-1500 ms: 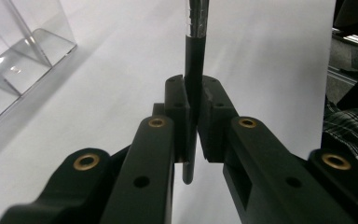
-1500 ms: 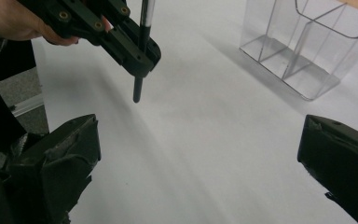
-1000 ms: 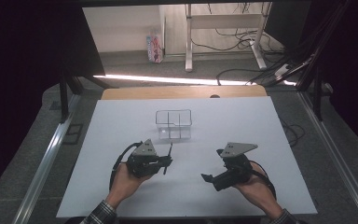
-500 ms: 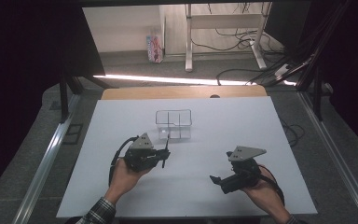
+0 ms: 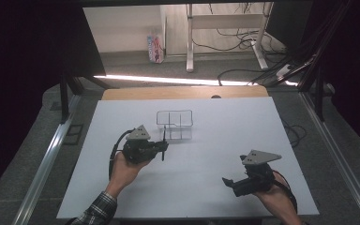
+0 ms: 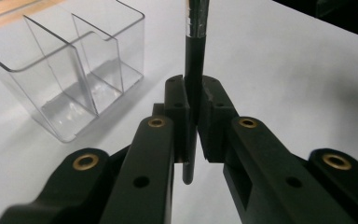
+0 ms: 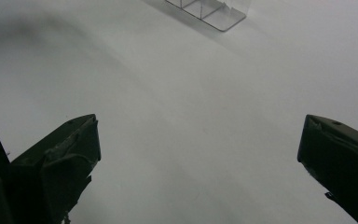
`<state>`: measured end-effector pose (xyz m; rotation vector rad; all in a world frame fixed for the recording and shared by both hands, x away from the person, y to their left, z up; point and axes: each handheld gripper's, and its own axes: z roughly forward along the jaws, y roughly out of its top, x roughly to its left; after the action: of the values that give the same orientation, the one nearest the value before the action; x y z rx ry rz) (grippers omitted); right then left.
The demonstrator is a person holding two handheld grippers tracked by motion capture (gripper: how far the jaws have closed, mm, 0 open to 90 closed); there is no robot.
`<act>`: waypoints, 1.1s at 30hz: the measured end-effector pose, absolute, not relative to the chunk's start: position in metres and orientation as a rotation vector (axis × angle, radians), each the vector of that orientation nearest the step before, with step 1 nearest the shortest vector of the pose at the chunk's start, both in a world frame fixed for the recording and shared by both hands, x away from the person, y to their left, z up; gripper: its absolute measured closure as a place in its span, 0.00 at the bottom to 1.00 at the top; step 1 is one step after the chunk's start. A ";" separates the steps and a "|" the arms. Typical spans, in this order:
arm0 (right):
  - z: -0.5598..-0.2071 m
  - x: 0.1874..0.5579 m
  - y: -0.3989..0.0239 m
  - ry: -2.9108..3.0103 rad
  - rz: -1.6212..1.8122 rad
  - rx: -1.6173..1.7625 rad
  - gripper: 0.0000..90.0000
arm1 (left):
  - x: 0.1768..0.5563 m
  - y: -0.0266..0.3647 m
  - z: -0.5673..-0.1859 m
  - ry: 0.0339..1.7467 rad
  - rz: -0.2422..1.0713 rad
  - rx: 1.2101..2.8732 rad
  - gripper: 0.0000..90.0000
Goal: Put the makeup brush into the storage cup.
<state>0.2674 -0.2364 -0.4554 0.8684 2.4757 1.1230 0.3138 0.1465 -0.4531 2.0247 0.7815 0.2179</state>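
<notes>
- A white desk (image 5: 215,140) spans the high view, its wooden far edge lit by a bright strip from the floor beyond.
- A clear plastic organizer (image 5: 175,124) with several open compartments stands upright toward the far edge of the desk, a little left of centre; in the left gripper view it sits just beyond and to the left of the jaws, apart from them.
- The left gripper (image 5: 161,146), held in a person's hand wearing a plaid sleeve, is over the left half of the desk just in front of the organizer, its jaws narrowed tight on a black pen (image 6: 193,79).
- The pen stands roughly upright between the pads, its top crossing in front of the organizer's near wall in the high view, a silver band showing high on its barrel in the left gripper view.
- The right gripper (image 5: 229,183) is low near the desk's front right corner, well apart from the organizer, its jaws spread wide over bare white surface with nothing between them.
</notes>
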 end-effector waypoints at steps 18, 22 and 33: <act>-0.461 0.260 -0.266 2.412 1.124 0.993 0.00 | 0.345 0.144 -0.437 0.807 0.268 1.983 0.93; -0.463 0.259 -0.272 2.400 1.135 1.018 0.00 | 0.352 0.143 -0.433 0.815 0.286 1.974 0.93; -0.468 0.257 -0.281 2.385 1.070 1.055 0.00 | 0.366 0.143 -0.421 0.832 0.321 1.937 0.93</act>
<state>0.2569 -0.2812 -0.4681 1.0554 2.3845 1.0702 0.3663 0.1430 -0.4210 1.9366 0.8325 0.3213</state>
